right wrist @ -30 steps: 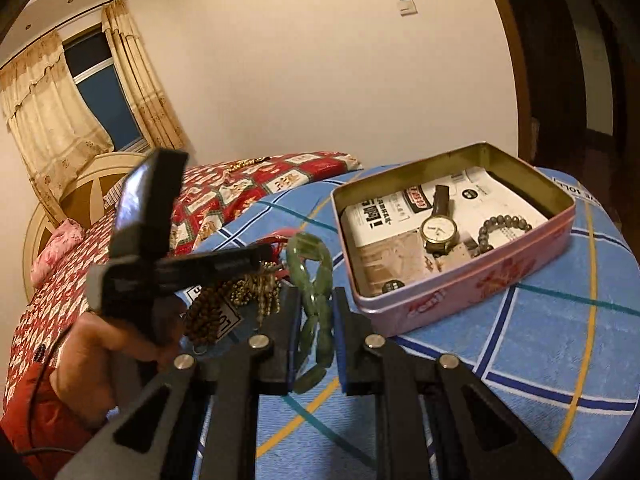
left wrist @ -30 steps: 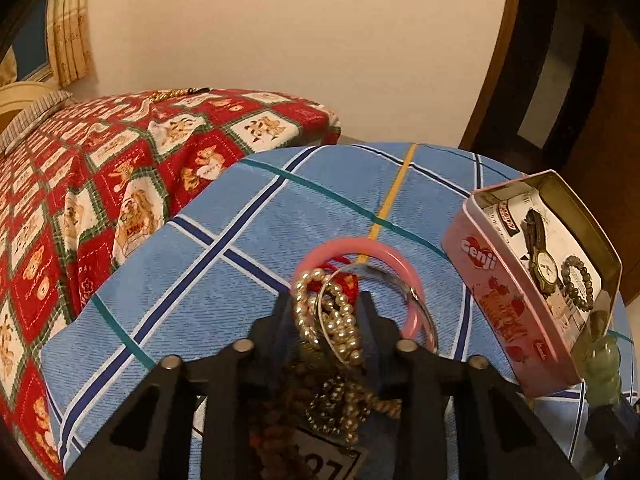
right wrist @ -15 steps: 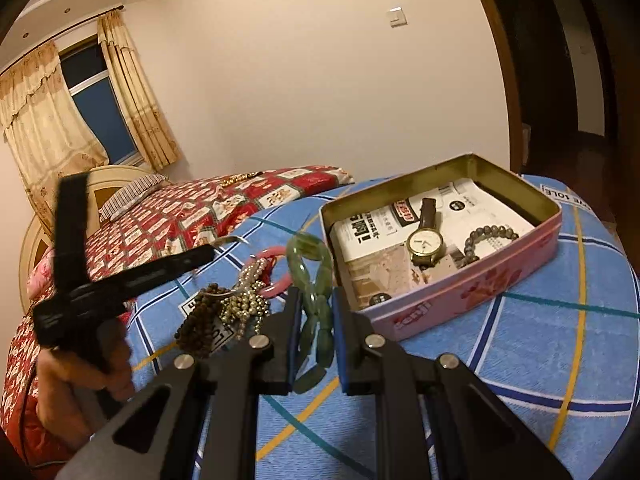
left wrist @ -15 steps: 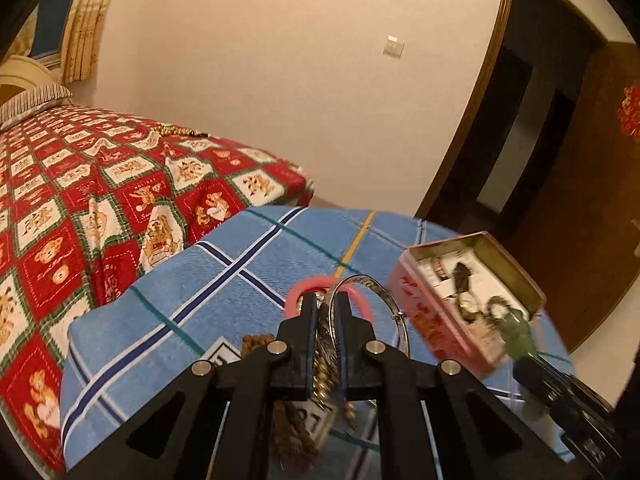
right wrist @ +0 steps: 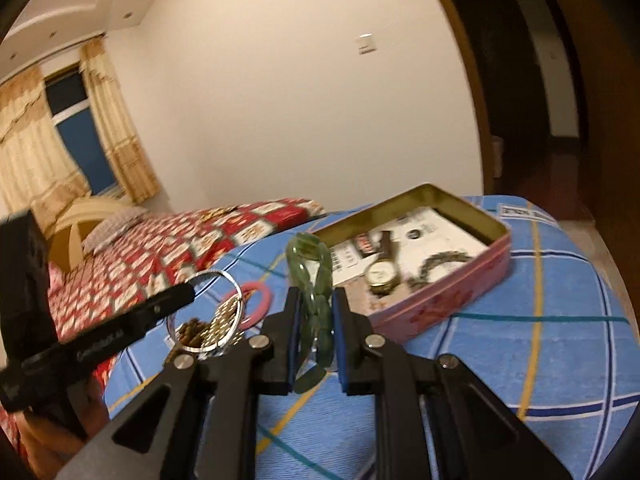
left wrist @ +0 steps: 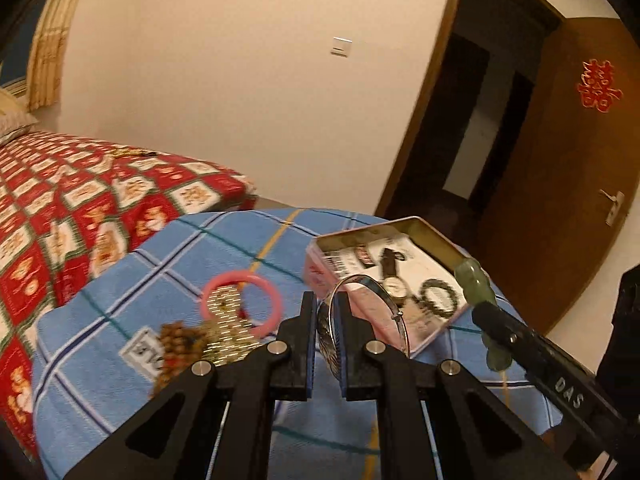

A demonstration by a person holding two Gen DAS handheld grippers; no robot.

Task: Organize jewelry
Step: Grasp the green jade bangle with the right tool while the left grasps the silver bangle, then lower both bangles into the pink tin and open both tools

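Note:
My left gripper [left wrist: 327, 314] is shut on a silver bangle [left wrist: 374, 286], held above the blue checked table, just left of the pink tin [left wrist: 442, 246]. My right gripper [right wrist: 314, 316] is shut on a green jade bead bracelet [right wrist: 316, 264], held near the tin's [right wrist: 460, 288] left end. The tin holds a wristwatch [right wrist: 382, 270] and a dark bead bracelet [right wrist: 442, 260]. A pink bangle [left wrist: 242, 306], gold beads [left wrist: 228, 334] and brown beads [left wrist: 176, 340] lie on the table. The left gripper with the silver bangle [right wrist: 218, 312] shows in the right wrist view.
The round table [left wrist: 120, 360] has a blue checked cloth. A bed with a red patterned cover [left wrist: 60, 216] stands to the left. A wooden door [left wrist: 560, 160] and dark doorway are at the right. A white tag [left wrist: 142, 350] lies by the brown beads.
My left gripper has lifted the silver bangle off the jewelry pile and swung right toward the tin. My right gripper has moved closer to the tin, keeping the green bracelet.

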